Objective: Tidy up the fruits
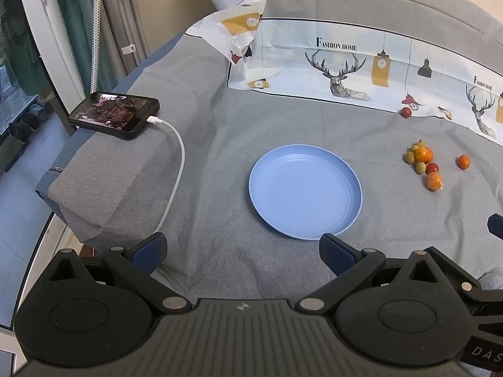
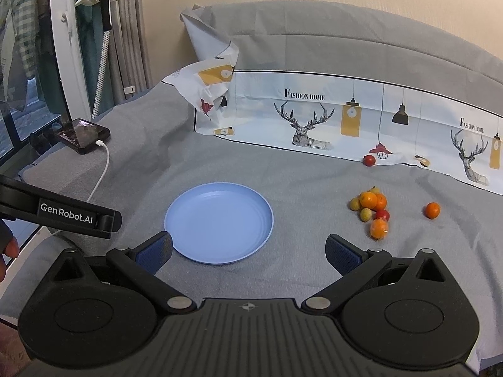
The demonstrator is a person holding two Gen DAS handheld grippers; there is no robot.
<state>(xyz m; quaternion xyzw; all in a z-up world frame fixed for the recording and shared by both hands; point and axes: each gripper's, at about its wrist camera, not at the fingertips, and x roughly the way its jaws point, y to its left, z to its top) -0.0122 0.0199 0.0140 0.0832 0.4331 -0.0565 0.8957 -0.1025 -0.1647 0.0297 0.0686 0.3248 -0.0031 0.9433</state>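
The fruit cluster (image 2: 372, 212) is located on the grey bedspread (image 2: 298, 169), right of the empty blue plate (image 2: 220, 223). One orange (image 2: 432, 210) and one red fruit (image 2: 369, 160) are set apart. The left gripper (image 1: 243, 251) and right gripper (image 2: 250, 251) are held spread, nothing gripped.

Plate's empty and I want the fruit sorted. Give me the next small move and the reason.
Probably move the right gripper, jaws open and holding nothing, toward the wrapped orange fruit, the nearest piece of the cluster. The blue plate holds nothing yet, and all the fruit lies to its right on the grey cover.
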